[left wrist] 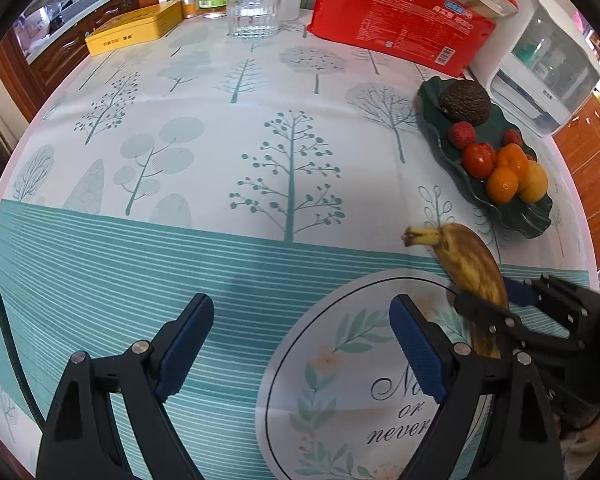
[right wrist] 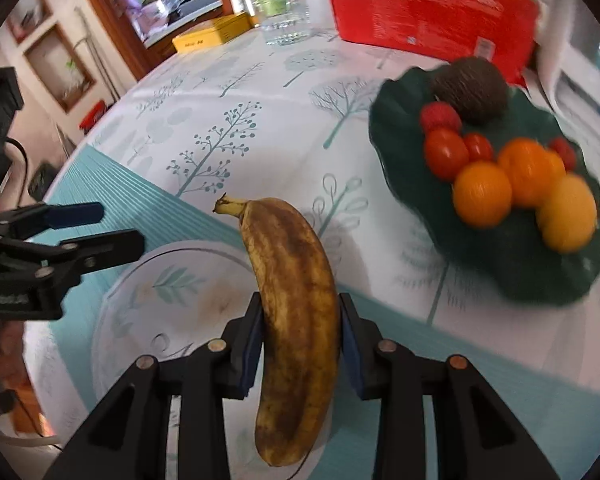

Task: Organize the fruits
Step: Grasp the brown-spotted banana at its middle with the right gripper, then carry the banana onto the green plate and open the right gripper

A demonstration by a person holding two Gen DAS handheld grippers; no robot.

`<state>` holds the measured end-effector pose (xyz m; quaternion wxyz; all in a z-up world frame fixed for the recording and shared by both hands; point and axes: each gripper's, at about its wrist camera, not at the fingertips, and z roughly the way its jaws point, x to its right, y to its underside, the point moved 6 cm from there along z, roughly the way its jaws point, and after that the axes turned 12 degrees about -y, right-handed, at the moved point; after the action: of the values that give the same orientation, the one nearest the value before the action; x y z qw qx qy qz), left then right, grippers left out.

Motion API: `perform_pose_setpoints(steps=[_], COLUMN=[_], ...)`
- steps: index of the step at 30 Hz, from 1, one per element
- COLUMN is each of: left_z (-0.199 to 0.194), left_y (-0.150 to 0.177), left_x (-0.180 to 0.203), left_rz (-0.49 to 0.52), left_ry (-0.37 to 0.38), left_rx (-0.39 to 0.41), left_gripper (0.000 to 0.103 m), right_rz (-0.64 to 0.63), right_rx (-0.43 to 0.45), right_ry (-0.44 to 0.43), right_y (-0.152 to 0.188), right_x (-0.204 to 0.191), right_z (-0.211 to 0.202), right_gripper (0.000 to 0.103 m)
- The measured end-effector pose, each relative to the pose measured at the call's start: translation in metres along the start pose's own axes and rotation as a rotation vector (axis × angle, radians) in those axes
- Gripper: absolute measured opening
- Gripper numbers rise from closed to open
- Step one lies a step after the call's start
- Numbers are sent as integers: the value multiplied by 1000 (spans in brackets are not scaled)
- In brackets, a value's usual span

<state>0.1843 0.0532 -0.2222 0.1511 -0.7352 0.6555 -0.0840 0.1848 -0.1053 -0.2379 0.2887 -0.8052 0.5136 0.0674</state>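
- Your right gripper [right wrist: 302, 344]: jaws clamped on the brown-spotted yellow banana [right wrist: 296, 300], pads on both flanks at about mid-length.
- Banana's long axis runs straight ahead along the fingers, stem end [right wrist: 230, 205] far, blunt end near you; it sits over the round floral print on the teal plastic tablecloth [right wrist: 204, 216].
- Your left gripper [left wrist: 302, 344]: jaws spread, nothing between; it's off to the left, so the right hand is the nearer.
- Dark green leaf-shaped dish [right wrist: 516, 276] lies ahead & right of the banana w/ oranges, tomatoes, avocado; I'd judge you carry fwd-right.
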Motion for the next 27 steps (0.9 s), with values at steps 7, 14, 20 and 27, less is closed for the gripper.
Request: perform_pose_setpoints(steps=[7,14,20,27], left_z=[-13,-32,-60,-92], left_y=[-1,-10,-44,-99], left_x=[14,36,55,69], left_rz=[28,83,127,112], left_ry=[15,28,32,64], left_rx=[20,60,149,235], left_gripper=[89,89,89,92], right_rz=[121,200,186,163], right_rx=[101,191,250,278], right_ry=[-17,26,146,274], right_y=[10,-7,-42,-98], right_x=[9,32,53,81], right_z=[-38,-90,-142,-180], right_gripper=[35,35,35,35])
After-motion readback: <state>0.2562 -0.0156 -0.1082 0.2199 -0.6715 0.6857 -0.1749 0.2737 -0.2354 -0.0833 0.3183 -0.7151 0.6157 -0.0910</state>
